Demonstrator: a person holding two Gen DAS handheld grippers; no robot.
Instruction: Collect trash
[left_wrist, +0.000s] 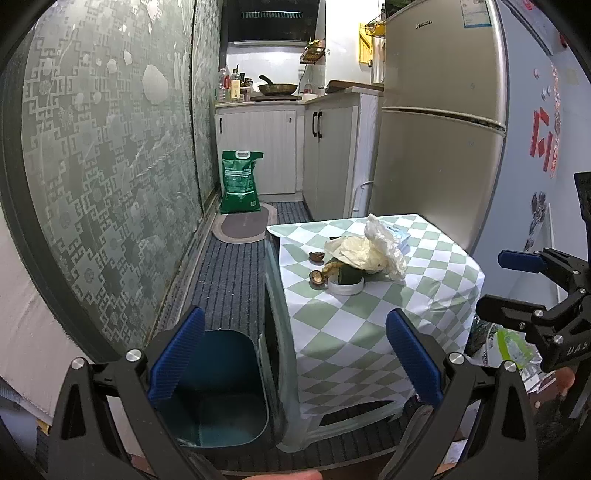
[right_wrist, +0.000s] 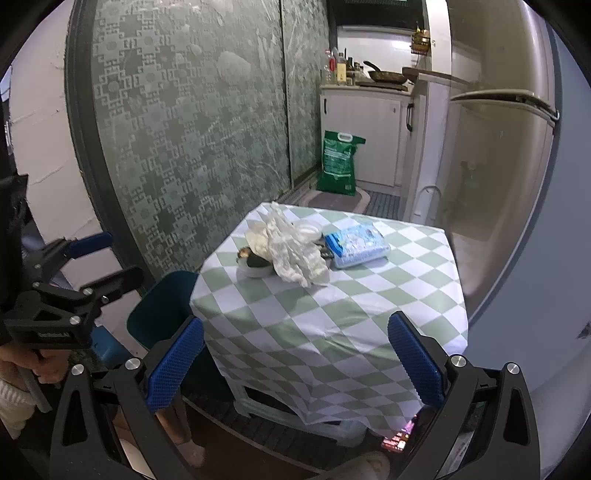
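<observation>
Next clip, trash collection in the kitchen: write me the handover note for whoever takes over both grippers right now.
Left gripper: open, empty, above the bin's side of the table.
Right gripper: open, empty, facing the table's near edge.
Teal bin stands on the floor left of the checkered table; nothing visible inside it.
On the table: crumpled plastic bags, white dish of scraps, two brown shells, a blue tissue pack.
Done: nothing binned yet.
Left: everything; the tissue pack may not be trash.
</observation>
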